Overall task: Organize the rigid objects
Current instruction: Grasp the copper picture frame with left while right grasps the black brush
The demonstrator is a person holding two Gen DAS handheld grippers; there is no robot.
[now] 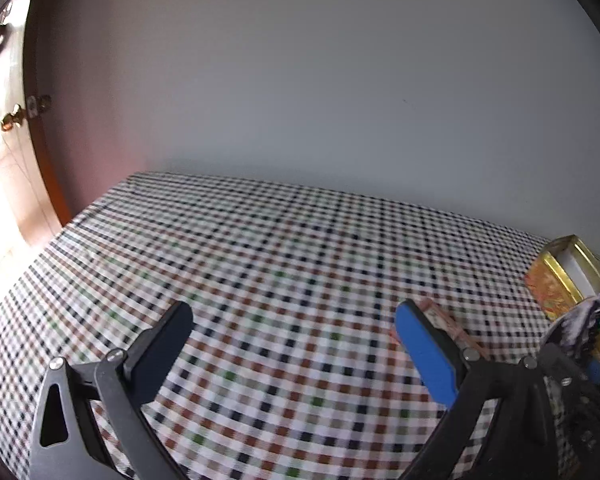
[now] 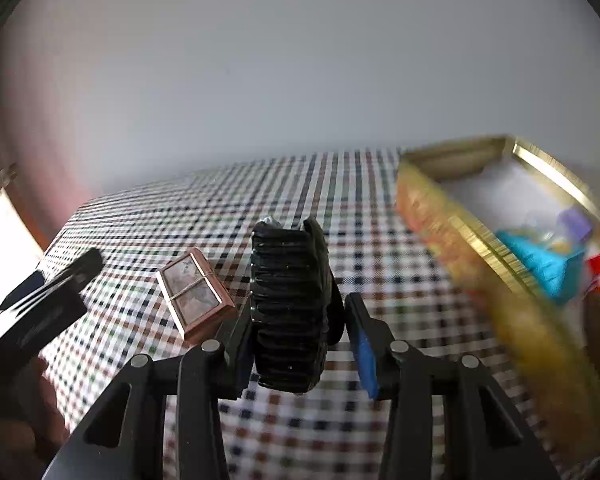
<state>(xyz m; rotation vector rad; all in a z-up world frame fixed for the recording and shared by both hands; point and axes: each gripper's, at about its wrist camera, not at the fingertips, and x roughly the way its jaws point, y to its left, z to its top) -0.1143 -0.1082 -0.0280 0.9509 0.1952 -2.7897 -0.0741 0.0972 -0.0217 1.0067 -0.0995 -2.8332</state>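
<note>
Left gripper: jaws spread wide with nothing between them, hanging over bare cloth on the left part of the desk

Right gripper: jaws drawn in close around a black ribbed object – the left pad looks to be against its side, while a sliver of gap shows by the blue pad on the right, so I cannot tell whether the grip is firm

Black ribbed object: glossy, stacked in ridges, standing upright between the right gripper's fingers above the checked cloth

Desk: covered in a small check of white, black, brown and green, pushed up against a plain pale wall

Small box: copper-edged with a marbled face and a thin string tied across it, lying on the cloth just left of the ribbed object; from the left wrist view only its edge shows, behind the blue pad

Gold tin: open and rectangular, on the right side of the desk near the wall, patterned outside – blurred in the right wrist view

Inside the tin: a bright blue piece, something purple and something red, too smeared to name
</note>
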